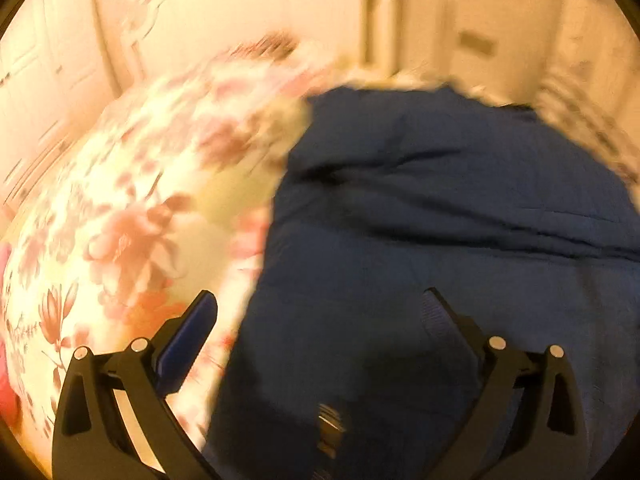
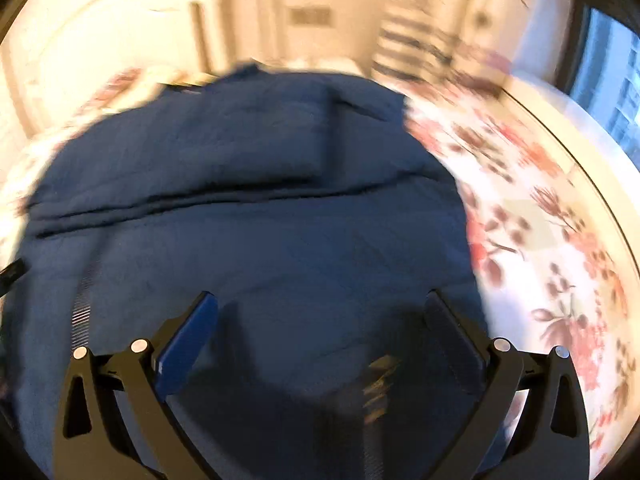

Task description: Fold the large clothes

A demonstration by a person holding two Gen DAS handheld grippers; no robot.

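A large dark blue garment point(image 1: 440, 208) lies spread on a floral bed sheet point(image 1: 120, 220), with a folded layer across its far half. In the left wrist view my left gripper point(image 1: 320, 304) hovers open over the garment's left edge, its left finger over the sheet. The right wrist view shows the same blue garment point(image 2: 248, 200) filling the middle. My right gripper point(image 2: 320, 306) stands open above its near part, nothing between the fingers. Both views are blurred by motion.
The floral bed sheet point(image 2: 540, 208) extends right to the bed's edge, beside a window point(image 2: 612, 80). A white headboard point(image 1: 224, 20) and pale wall stand behind the bed. Striped fabric point(image 2: 412, 40) lies at the far end. Something pink point(image 1: 6, 340) shows at far left.
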